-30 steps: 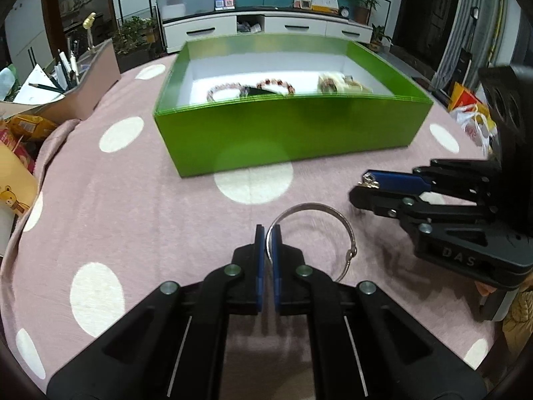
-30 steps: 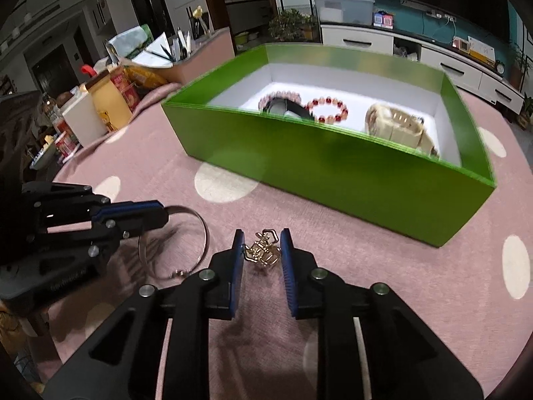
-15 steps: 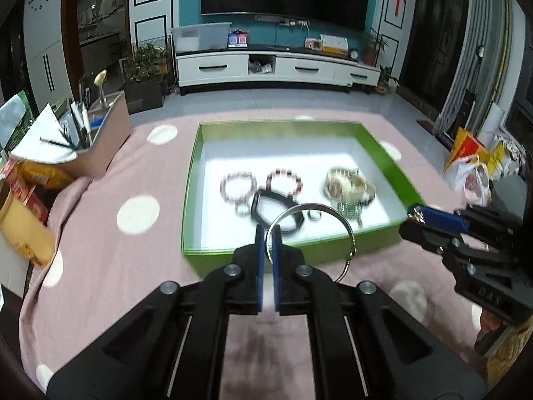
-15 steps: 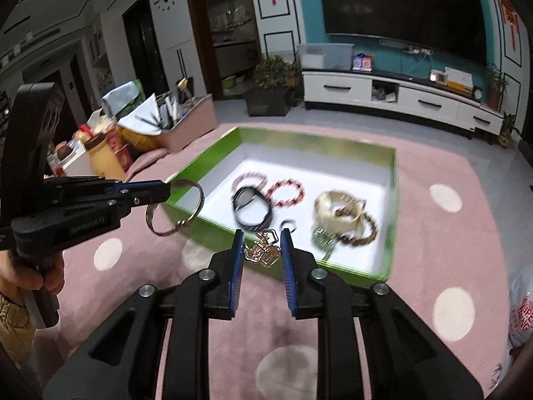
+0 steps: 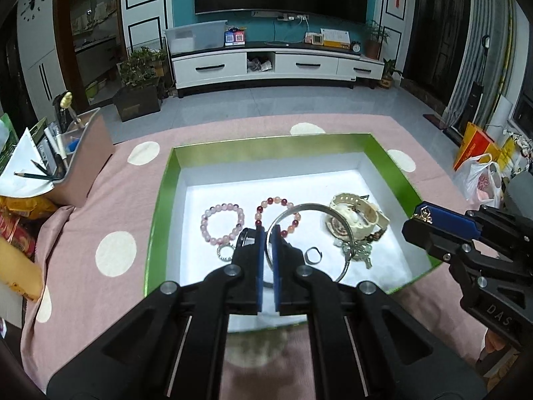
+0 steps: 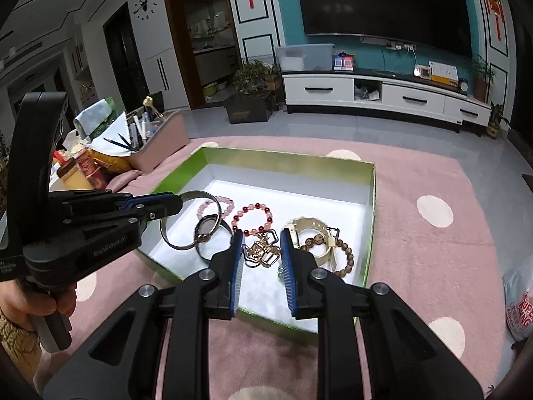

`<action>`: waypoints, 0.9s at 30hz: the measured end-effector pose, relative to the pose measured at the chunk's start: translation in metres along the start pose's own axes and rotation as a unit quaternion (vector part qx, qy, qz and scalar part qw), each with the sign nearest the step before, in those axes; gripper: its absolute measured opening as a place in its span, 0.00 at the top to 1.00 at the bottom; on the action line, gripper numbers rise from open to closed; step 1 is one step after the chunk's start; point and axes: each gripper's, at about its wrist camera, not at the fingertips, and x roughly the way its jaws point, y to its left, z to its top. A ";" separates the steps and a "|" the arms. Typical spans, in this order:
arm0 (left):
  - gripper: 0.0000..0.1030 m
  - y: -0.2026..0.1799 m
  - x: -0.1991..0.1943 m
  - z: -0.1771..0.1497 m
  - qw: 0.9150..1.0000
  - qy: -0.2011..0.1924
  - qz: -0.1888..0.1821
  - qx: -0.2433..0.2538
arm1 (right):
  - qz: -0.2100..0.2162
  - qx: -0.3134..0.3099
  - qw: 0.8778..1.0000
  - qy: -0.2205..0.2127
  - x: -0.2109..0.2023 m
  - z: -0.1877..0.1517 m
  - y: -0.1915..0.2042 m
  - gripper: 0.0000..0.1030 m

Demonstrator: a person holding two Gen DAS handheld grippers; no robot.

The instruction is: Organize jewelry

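My left gripper is shut on a silver bangle and holds it above the green box. It also shows in the right wrist view with the bangle. My right gripper is shut on a gold ornament over the box's near right part; it shows at the right of the left wrist view. Inside the box lie a pink bead bracelet, a red bead bracelet, a cream watch and a small ring.
The box sits on a pink cloth with white dots. A pink pen holder and snack packets stand at the left. A plastic bag lies at the right edge.
Both grippers have risen and moved forward over the box, carrying the bangle and the gold ornament. The box interior now lies below both.
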 end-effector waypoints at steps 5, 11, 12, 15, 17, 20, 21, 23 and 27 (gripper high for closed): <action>0.95 0.001 0.025 0.005 1.000 0.015 0.004 0.000 | -0.005 0.007 1.000 0.018 0.021 0.002 -0.006 0.79; 0.93 0.002 0.039 0.007 1.000 0.025 0.008 -0.005 | -0.011 0.013 0.999 0.043 0.041 0.001 -0.010 0.77; 0.91 0.003 0.039 0.006 1.000 0.025 0.007 -0.004 | -0.010 0.015 0.999 0.046 0.042 0.001 -0.010 0.72; 0.70 0.005 0.035 0.007 1.000 0.025 0.008 -0.006 | -0.017 0.012 0.999 0.044 0.039 0.001 -0.010 0.70; 0.48 0.007 0.030 0.009 1.000 0.023 0.008 -0.010 | -0.022 0.015 0.999 0.045 0.031 0.005 -0.010 0.59; 0.21 0.010 0.016 0.014 1.000 0.022 0.009 -0.015 | -0.040 0.010 0.998 0.047 0.015 0.014 -0.008 0.34; 0.12 0.012 0.011 0.017 1.000 0.022 0.011 -0.018 | -0.049 0.008 0.998 0.050 0.009 0.018 -0.006 0.22; 0.04 0.014 0.000 0.024 0.999 0.021 0.019 -0.021 | -0.066 0.007 0.996 0.054 -0.001 0.025 -0.005 0.12; 0.02 0.020 -0.023 0.040 0.998 0.031 0.035 -0.034 | -0.091 0.017 0.993 0.070 -0.021 0.043 -0.007 0.01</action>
